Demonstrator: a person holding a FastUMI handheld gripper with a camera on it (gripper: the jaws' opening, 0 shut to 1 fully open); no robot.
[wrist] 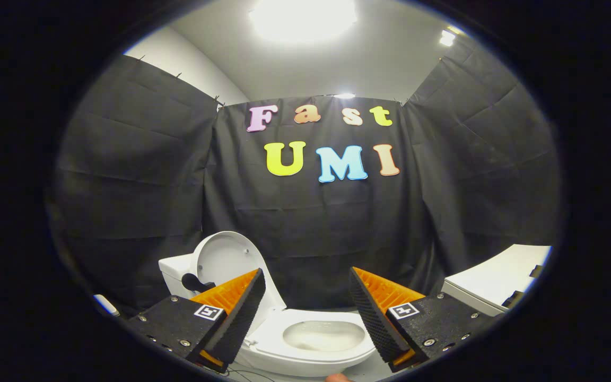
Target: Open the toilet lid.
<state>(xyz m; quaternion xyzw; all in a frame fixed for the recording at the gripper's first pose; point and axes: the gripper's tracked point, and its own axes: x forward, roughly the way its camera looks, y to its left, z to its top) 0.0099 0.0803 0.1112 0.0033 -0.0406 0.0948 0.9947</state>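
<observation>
Already looking finished, judging from the gripper view: toilet lid (224,260) standing raised, leaning back against the tank (175,270), inner face turned toward the camera. Toilet (305,353) sitting low ahead of the claw (305,313), bowl exposed and seat ring lying flat around the opening (water or glare inside, hard to tell which). Nothing apparently left of the opening itself; only pulling away and ending the run, as a judgement from how the lid stands.

Claw gaping wide, fingers (242,313) well apart, gripping nothing and touching nothing. Bowl opening showing in the gap between the fingertips and a little beyond them. Lid rising just behind the left finger, partly hidden by it; contact there not looking likely, since the lid lies farther back. A dark fitting (191,283) (perhaps a hinge or handle, too small to tell) sticking out beside the lid near the tank.

Off beyond the right finger, a white flat-topped unit (496,278) standing apart from the toilet, possibly a counter or a second fixture. Black cloth wall (311,239) hanging behind everything, ceiling light (303,18) glaring overhead.
</observation>
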